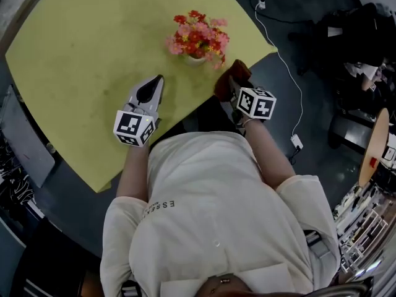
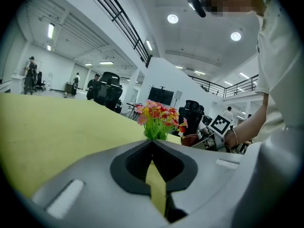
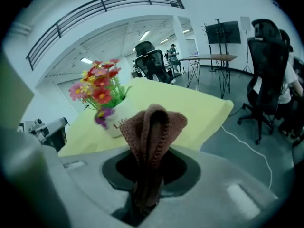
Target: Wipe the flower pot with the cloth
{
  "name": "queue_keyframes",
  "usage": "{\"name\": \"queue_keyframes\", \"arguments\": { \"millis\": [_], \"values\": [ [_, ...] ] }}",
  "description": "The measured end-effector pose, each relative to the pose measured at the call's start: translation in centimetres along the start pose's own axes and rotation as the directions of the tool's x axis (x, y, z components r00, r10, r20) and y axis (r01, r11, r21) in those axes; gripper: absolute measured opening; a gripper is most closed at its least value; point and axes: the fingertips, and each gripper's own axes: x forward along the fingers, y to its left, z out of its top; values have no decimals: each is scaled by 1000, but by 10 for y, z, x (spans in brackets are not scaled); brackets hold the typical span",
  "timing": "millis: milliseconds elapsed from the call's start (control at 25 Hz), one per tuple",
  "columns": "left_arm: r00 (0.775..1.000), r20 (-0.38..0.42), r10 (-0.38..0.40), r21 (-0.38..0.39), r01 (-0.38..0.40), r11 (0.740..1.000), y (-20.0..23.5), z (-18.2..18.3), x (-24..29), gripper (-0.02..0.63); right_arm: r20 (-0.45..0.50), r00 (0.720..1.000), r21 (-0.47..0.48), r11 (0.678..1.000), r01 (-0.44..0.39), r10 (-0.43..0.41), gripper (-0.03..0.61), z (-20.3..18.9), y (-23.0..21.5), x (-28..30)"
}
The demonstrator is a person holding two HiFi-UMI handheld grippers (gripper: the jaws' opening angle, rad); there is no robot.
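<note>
Left gripper [image 1: 159,79] lies low over the yellow-green table [image 1: 74,48], at about 8 o'clock from the flower pot [image 1: 197,59]. Its jaws are closed together with nothing between them; in the left gripper view the tips [image 2: 153,141] meet in a thin line that points toward the flowers [image 2: 159,117]. The small white pot of red, pink and yellow flowers stands upright near the table's edge, at 12 o'clock from the person's torso. Right gripper [image 1: 233,86] sits at about 4 o'clock from the pot, near it but not touching, at the table's rim. Its jaws are clamped on a brown knitted cloth [image 3: 152,127], which bunches up in a fold above the tips. A white cable [image 1: 286,67] trails over the dark floor at 3 o'clock.
</note>
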Motion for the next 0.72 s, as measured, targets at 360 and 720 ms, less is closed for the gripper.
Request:
{"name": "queue_keyframes", "arguments": {
  "millis": [360,720],
  "values": [
    [985,-23,173,10,-172,985,-11,-9,53,84,13,996,-393,916,-81,94,61,98,-32,30],
    [990,-50,134,190,-123,974,-12,-25,104,530,-31,973,-530,821,-211,230,61,146,-16,64]
  ]
}}
